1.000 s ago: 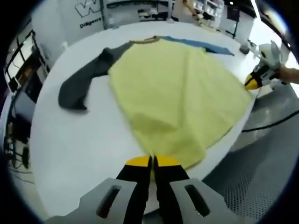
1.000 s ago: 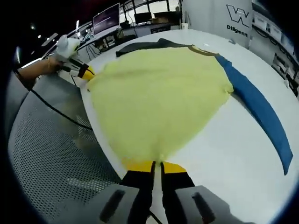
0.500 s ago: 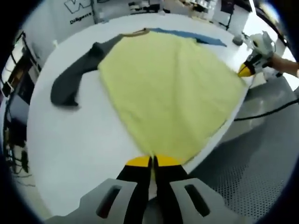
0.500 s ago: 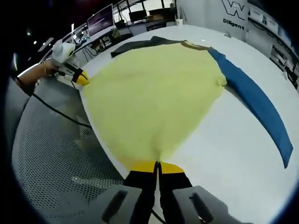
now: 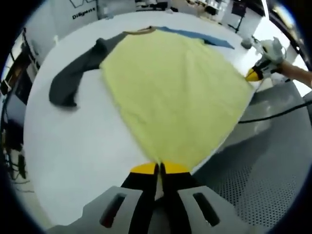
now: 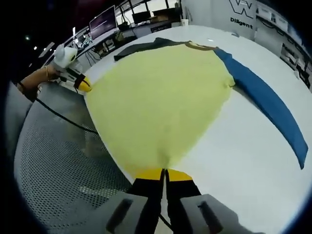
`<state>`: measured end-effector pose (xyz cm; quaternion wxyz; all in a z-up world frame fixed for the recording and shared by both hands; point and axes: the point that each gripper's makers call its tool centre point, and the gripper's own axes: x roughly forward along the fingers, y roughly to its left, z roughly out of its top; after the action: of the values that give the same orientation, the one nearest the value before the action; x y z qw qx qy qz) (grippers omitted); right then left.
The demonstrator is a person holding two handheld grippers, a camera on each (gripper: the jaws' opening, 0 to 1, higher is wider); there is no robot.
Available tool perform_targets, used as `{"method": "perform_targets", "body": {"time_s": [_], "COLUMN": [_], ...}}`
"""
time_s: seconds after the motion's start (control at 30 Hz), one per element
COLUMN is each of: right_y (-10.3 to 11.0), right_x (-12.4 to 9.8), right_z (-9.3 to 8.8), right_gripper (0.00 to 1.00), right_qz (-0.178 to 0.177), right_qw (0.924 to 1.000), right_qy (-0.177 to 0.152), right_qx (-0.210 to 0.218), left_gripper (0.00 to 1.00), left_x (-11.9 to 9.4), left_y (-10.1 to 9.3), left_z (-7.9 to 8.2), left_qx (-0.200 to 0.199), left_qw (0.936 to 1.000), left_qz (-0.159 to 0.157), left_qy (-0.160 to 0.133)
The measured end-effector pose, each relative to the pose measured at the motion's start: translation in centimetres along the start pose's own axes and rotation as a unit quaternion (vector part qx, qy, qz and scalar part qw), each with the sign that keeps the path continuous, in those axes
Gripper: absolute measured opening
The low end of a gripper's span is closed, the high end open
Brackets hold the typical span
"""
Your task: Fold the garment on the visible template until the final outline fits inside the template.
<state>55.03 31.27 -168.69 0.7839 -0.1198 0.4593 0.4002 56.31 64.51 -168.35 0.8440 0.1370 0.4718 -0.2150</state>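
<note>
**Both hem corners pinched, garment held taut at the worktop edge**

The garment (image 5: pixel 175 92) is a yellow-bodied shirt with one dark grey sleeve (image 5: pixel 73 78) and one blue sleeve (image 6: pixel 265 100), spread flat over the white worktop (image 5: pixel 73 146). Its collar lies at the far side and its hem reaches the near edge, just above the perforated floor (image 6: pixel 53 165).

The left claw (image 5: pixel 159 168) is closed, its yellow tips pressed together on one hem corner of the yellow cloth. The right claw (image 6: pixel 163 173) is closed in the same way on the other hem corner. In the right gripper view the left claw appears at the far end of the hem, held in a person's hand (image 6: pixel 41 78). The cloth runs smooth and tight between the two grips.

No template outline can be made out on the worktop in either view, so I cannot tell how the shirt sits against it.

By my reading, this is the opening of the first fold: the hem is gripped and tensioned, but nothing is doubled over yet, and both sleeves lie fully out. The next move probably calls for lifting both corners together and carrying the hem toward the collar, keeping the tension even so the edge lands straight. The sleeves would then need tucking inward.
</note>
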Motion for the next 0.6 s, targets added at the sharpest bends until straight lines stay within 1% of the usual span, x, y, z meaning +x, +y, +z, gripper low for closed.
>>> {"method": "perform_targets", "body": {"time_s": [0.07, 0.1, 0.17, 0.2, 0.23, 0.27, 0.3, 0.33, 0.37, 0.4, 0.43, 0.47, 0.5, 0.53, 0.6], "right_y": [0.0, -0.1, -0.5, -0.5, -0.6, -0.6, -0.6, -0.7, -0.7, -0.8, -1.0, -1.3, -1.4, -1.7, -1.7], "right_x": [0.1, 0.1, 0.0, 0.0, -0.1, 0.0, 0.0, 0.0, -0.2, -0.3, -0.5, -0.8, -1.2, -1.4, -1.5], "right_z": [0.2, 0.3, 0.1, 0.4, 0.3, 0.3, 0.2, 0.1, 0.1, 0.1, 0.0, -0.2, -0.4, -0.8, -1.0], "right_gripper": [0.00, 0.00, 0.04, 0.05, 0.03, 0.02, 0.01, 0.02, 0.04, 0.09, 0.13, 0.17, 0.19, 0.21, 0.26], "right_qz": [-0.007, -0.016, -0.033, -0.025, -0.024, -0.024, -0.023, -0.022, -0.017, -0.014, -0.018, -0.020, -0.020, -0.020, -0.021], "right_qw": [1.0000, 0.9998, 0.9993, 0.9995, 0.9995, 0.9995, 0.9995, 0.9995, 0.9996, 0.9996, 0.9995, 0.9995, 0.9994, 0.9991, 0.9991], "right_qy": [0.004, 0.007, 0.017, 0.017, 0.020, 0.020, 0.020, 0.021, 0.016, 0.016, 0.019, 0.023, 0.026, 0.032, 0.031], "right_qx": [-0.004, -0.007, -0.009, -0.001, 0.003, 0.000, -0.004, -0.004, 0.019, 0.018, 0.016, 0.012, 0.015, 0.020, 0.022], "left_gripper": [0.06, 0.09, 0.13, 0.14, 0.15, 0.15, 0.14, 0.14, 0.14, 0.15, 0.17, 0.22, 0.28, 0.31, 0.36], "left_x": [0.0, 0.0, 0.0, 0.2, 0.2, 0.2, 0.1, 0.0, -0.5, -0.5, -0.6, -0.7, -0.8, -0.9, -1.0], "left_y": [0.0, 0.1, 0.0, -0.1, -0.2, -0.3, -0.7, -0.8, -1.5, -1.6, -1.2, -1.3, -1.3, -1.3, -1.4], "left_z": [0.0, -0.1, 0.0, 0.2, 0.2, 0.2, 0.3, 0.2, -0.4, -0.4, -0.8, -0.9, -0.9, -1.2, -1.3], "left_qx": [0.002, -0.005, -0.017, -0.029, -0.038, -0.045, -0.038, -0.032, 0.000, 0.015, 0.018, 0.018, 0.015, -0.009, -0.011], "left_qw": [1.0000, 1.0000, 0.9998, 0.9994, 0.9990, 0.9987, 0.9990, 0.9992, 0.9992, 0.9989, 0.9990, 0.9987, 0.9985, 0.9979, 0.9975], "left_qz": [0.000, -0.001, -0.006, -0.015, -0.020, -0.022, -0.021, -0.023, -0.036, -0.038, -0.032, -0.034, -0.036, -0.046, -0.052], "left_qy": [0.000, -0.001, -0.005, -0.011, -0.014, -0.015, -0.013, -0.008, 0.018, 0.021, 0.024, 0.033, 0.037, 0.045, 0.046]}}
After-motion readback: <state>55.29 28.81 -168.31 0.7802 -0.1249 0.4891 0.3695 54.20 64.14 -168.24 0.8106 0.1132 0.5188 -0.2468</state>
